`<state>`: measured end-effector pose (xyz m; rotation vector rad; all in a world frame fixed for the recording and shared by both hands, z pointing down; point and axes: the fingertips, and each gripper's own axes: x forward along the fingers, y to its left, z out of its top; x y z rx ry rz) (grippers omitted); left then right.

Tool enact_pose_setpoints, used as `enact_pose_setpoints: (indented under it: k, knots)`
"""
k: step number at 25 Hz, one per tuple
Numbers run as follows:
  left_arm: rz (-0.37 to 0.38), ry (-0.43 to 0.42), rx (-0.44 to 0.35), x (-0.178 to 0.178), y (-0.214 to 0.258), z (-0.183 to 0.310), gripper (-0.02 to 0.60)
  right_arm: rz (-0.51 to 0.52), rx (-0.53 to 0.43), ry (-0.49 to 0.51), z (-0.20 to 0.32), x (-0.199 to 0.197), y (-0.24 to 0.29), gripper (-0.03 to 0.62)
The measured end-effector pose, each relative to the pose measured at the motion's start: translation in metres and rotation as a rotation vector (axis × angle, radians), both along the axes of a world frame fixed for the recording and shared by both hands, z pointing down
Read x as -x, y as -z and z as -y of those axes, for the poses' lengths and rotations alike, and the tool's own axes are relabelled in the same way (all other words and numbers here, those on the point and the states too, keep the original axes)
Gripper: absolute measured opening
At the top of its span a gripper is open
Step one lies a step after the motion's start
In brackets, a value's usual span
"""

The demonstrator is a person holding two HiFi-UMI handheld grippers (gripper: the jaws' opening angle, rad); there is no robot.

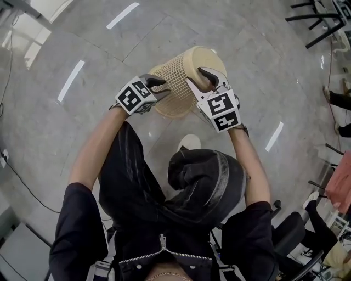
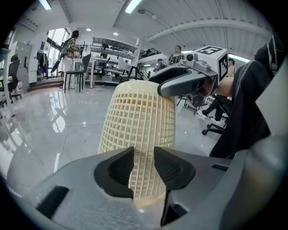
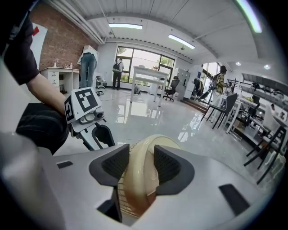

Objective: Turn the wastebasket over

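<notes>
A cream mesh wastebasket (image 1: 178,82) hangs tilted above the floor, its solid base up and to the right and its open rim down toward me. My left gripper (image 1: 163,88) is shut on the mesh wall at the rim; in the left gripper view the wastebasket (image 2: 139,121) rises from between its pads (image 2: 120,167). My right gripper (image 1: 196,77) is clamped over the rounded base edge. In the right gripper view the wastebasket (image 3: 139,179) fills the gap between the pads (image 3: 168,165), and the left gripper (image 3: 101,137) shows across from it.
Polished grey floor tiles (image 1: 82,49) lie below. My dark-clothed knees and a white shoe (image 1: 189,141) are just under the basket. Black chairs (image 1: 321,16) stand at the far right. Desks, chairs and several people (image 3: 88,67) are farther off in the room.
</notes>
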<state>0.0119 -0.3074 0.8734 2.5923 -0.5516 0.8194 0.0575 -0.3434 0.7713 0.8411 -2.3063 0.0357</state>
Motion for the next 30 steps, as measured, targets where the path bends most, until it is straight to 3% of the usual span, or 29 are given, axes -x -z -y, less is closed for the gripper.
enact_pose_setpoints:
  k: [13, 19, 23, 30]
  knots:
    - [-0.007, -0.024, 0.034, 0.003, -0.006, -0.005, 0.124, -0.042, -0.021, 0.060, -0.003, 0.008, -0.005, 0.178]
    - [0.027, -0.064, 0.039, 0.002, -0.013, -0.011, 0.037, -0.129, -0.024, 0.152, -0.017, 0.020, -0.021, 0.161]
    - [0.020, -0.074, 0.044, -0.003, -0.012, -0.013, 0.034, -0.204, 0.039, 0.138, -0.024, 0.009, -0.062, 0.122]
    - [0.014, -0.071, 0.053, 0.002, -0.013, -0.013, 0.034, -0.197, 0.029, 0.117, -0.020, 0.004, -0.066, 0.121]
